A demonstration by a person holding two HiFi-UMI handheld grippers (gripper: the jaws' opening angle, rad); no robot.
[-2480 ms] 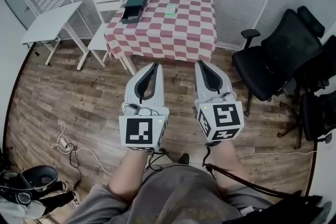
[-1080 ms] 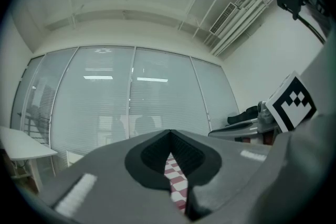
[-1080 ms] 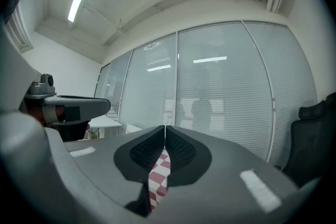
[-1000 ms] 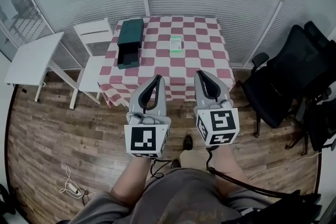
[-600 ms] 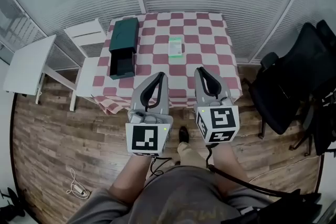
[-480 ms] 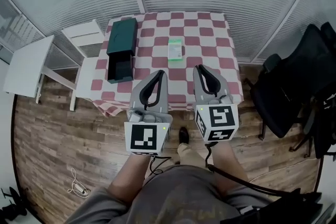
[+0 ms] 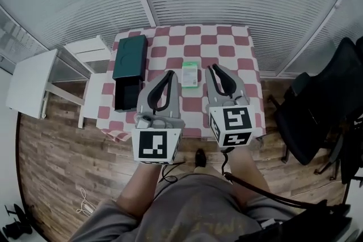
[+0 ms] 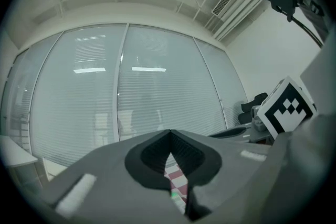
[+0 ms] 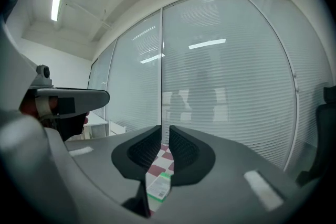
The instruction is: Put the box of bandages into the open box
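Our right hand-held gripper [image 7: 214,68], empty, has just been parting its jaws; our left hand-held gripper [image 7: 170,73] is clenched. We judge this the approach step: next we straddle the bandage box [image 7: 190,73].

**Checked tabletop carrying two boxes**

The tabletop [image 7: 227,51] is covered by a red-and-white checked cloth [image 7: 170,41] that hangs over its edges, drooping lowest at the 7 o'clock corner. The table stands on a wood-plank floor [image 7: 51,150]. Two things lie on the cloth. The box of bandages [image 7: 191,73], green and white, lies flat near the middle. Well apart from it, at 9 o'clock along the tabletop's edge, lies the dark green open box [image 7: 128,73], its lid folded back toward 12 o'clock and its hollow tray toward 6 o'clock.
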